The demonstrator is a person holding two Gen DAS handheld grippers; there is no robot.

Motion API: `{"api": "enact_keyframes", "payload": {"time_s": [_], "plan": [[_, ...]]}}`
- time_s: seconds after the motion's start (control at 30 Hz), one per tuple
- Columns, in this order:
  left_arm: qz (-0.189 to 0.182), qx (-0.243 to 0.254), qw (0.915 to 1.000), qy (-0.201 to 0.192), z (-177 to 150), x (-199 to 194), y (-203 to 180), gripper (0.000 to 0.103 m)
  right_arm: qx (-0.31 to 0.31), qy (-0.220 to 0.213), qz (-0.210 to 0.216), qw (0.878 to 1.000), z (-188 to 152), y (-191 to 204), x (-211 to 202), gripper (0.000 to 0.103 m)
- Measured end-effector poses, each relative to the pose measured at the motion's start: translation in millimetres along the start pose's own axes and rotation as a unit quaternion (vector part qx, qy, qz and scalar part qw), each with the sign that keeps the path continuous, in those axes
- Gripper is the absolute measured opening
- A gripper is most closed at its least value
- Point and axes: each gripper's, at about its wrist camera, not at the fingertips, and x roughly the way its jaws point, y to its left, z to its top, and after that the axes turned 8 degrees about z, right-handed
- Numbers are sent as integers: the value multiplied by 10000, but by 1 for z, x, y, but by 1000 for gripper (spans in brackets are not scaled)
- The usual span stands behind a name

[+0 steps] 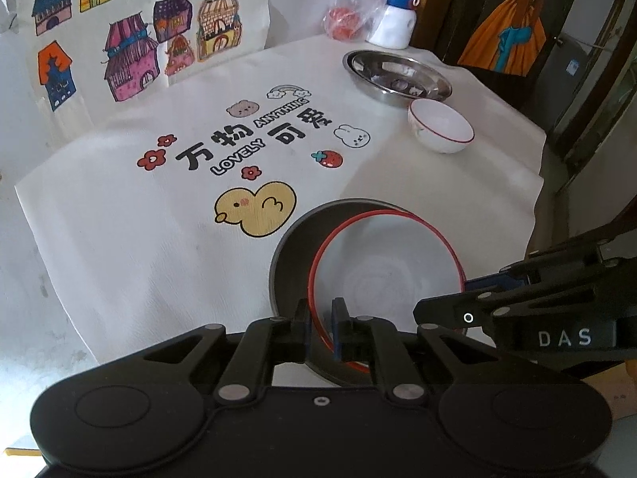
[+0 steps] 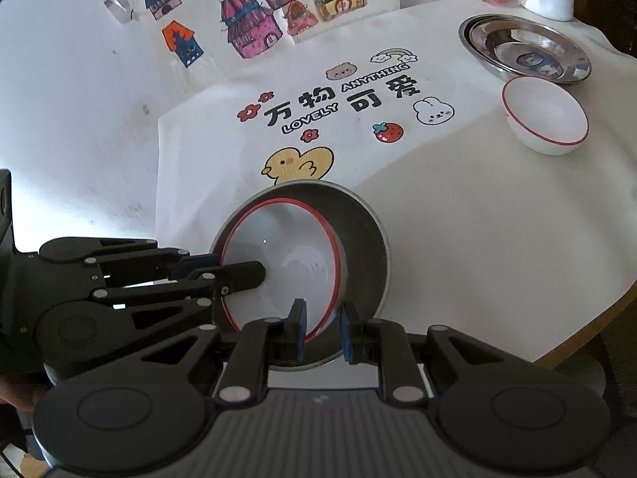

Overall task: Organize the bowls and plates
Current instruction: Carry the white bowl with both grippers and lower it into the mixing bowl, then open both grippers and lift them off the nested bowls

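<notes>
The left hand-held gripper (image 1: 321, 320) pinches the red-rimmed white bowl's (image 1: 382, 263) rim and the right hand-held gripper (image 2: 323, 328) pinches both nested rims, seemingly to seat it in the metal bowl (image 2: 358, 239) for stacking.

Two white bowls (image 2: 278, 263) (image 2: 545, 119), two steel dishes (image 2: 358, 239) (image 2: 525, 47), one bottle (image 1: 398, 20) and one plastic bag (image 1: 354, 4) are sitting on the table.

Both the left gripper (image 1: 321, 328) and the right gripper (image 2: 323, 332) are matte black, with linkage arms, silver pivot pins and blue pads (the right one's side reads "DAS" in white).
</notes>
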Motion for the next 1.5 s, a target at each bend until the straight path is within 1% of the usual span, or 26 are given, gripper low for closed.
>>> {"api": "enact_keyframes", "payload": {"time_s": [0.2,0.53,0.77,0.9,1.03,1.1,1.17,1.23,1.4,1.5], "plan": [[45,42,9999,101,5,4,-1,11,-21,222,-35,9997,8,-1,9,21],[79,131,9997,199,14,9,-2,11,-42,362,35,9993,14,-5,13,27],[37,232,9992,334,21,12,-3,12,-25,379,109,9992,16,-7,13,30],[-59,173,9990,414,25,14,1,15,-22,376,158,9992,16,-9,12,31],[-59,141,9991,396,27,14,3,16,-44,347,228,9991,15,-10,10,33],[-93,107,9991,406,27,14,5,16,-62,317,269,9991,15,-10,7,36],[-120,75,9990,414,27,14,6,16,-105,238,298,9992,15,-11,2,42],[-133,46,9991,390,27,12,8,19,-130,156,366,9991,15,-11,-3,47],[-192,-4,9995,250,30,5,12,21,-122,50,512,9986,15,-14,-9,52],[-250,-47,9994,249,30,4,15,21,-198,-96,550,9982,13,-14,-16,61]]}}
